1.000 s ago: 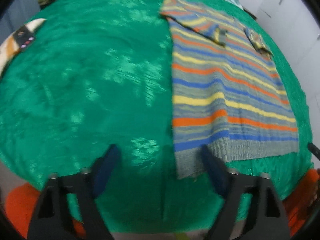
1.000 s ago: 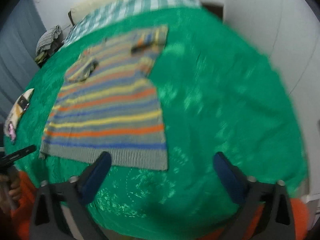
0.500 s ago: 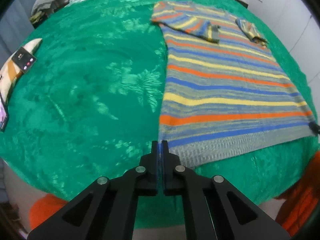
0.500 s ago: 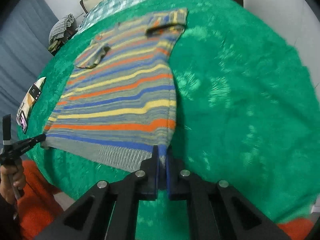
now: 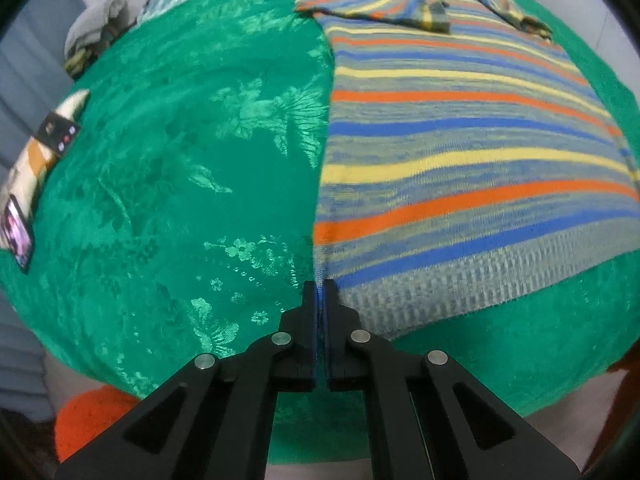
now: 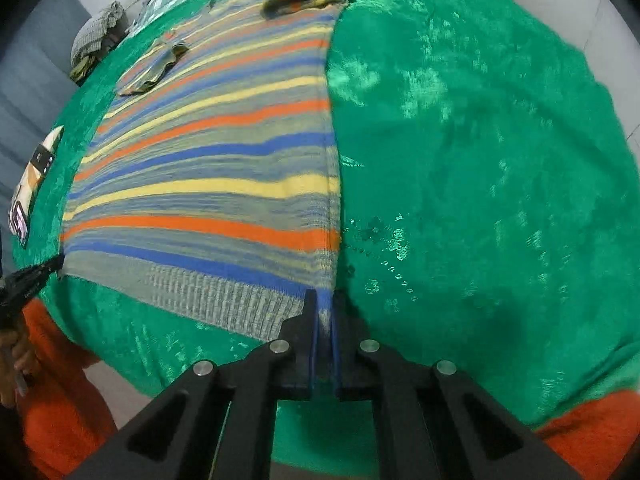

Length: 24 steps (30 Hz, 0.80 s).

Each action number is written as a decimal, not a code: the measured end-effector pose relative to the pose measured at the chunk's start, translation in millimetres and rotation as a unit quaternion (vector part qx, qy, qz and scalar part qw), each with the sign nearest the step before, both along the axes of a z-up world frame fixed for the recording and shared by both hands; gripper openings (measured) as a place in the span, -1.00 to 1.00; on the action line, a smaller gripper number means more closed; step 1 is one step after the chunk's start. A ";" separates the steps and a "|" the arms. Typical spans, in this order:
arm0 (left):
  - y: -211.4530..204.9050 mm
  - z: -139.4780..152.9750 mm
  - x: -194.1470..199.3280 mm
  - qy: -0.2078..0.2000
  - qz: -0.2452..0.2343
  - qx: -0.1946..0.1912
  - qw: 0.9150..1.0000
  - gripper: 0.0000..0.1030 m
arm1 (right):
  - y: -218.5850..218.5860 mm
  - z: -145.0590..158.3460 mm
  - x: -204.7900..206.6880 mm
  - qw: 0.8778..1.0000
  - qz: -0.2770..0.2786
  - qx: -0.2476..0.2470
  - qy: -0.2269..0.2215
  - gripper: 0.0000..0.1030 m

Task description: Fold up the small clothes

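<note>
Striped knit sweater [image 5: 460, 152] flat on plush green blanket [image 5: 180, 160], ribbed hem corners pinched in both grippers' closed jaws.

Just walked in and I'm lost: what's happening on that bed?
A person in orange sleeves is folding a striped sweater that lies flat on a green bedspread, its sleeves already folded in. The left gripper is shut on one bottom corner of the hem and the right gripper on the other. The hem still rests on the bedspread, so the fold itself has not begun.
</note>
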State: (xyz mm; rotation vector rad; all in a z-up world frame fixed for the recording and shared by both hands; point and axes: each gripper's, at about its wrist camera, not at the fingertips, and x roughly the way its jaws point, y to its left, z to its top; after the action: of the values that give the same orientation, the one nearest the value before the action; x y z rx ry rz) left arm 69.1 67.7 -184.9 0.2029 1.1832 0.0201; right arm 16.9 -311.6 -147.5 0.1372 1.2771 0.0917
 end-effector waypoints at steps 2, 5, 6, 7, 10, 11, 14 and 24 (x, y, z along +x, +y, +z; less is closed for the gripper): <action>3.2 0.7 3.0 0.003 0.006 -0.005 1.000 -0.94 | -0.4 3.0 2.6 1.000 0.004 -0.004 -0.003 -0.91; 10.9 5.6 3.4 0.008 0.013 -0.008 1.000 -0.59 | -4.8 4.5 0.8 1.000 0.003 0.018 -0.006 -0.70; 14.3 10.1 1.4 0.008 0.017 -0.003 1.000 -0.46 | -7.9 6.8 -0.7 1.000 0.004 0.023 0.003 -0.61; 17.9 17.1 -1.9 0.001 0.019 -0.003 1.000 -0.32 | -11.1 12.4 -3.0 1.000 0.007 0.017 0.013 -0.45; 25.7 43.0 -12.4 -0.038 0.022 -0.010 0.999 -0.22 | -12.5 42.4 -7.3 0.999 0.026 -0.028 -0.003 -0.36; 26.4 53.9 -10.2 -0.054 0.023 -0.013 0.998 -0.07 | -14.7 58.9 -2.1 0.998 0.035 -0.040 -0.020 -0.30; 16.9 78.7 2.0 -0.106 0.019 -0.033 0.994 0.16 | -27.3 103.4 41.5 0.997 0.039 -0.006 -0.062 0.15; -24.3 51.3 25.7 -0.115 0.024 -0.057 0.991 0.29 | -51.7 65.8 292.1 0.990 -0.004 0.096 -0.100 0.11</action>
State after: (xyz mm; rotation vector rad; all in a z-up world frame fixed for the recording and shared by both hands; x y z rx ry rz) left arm 94.8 43.4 -133.6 0.0687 0.9565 0.0178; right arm 309.0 -363.3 -81.7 0.2923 1.0654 0.2170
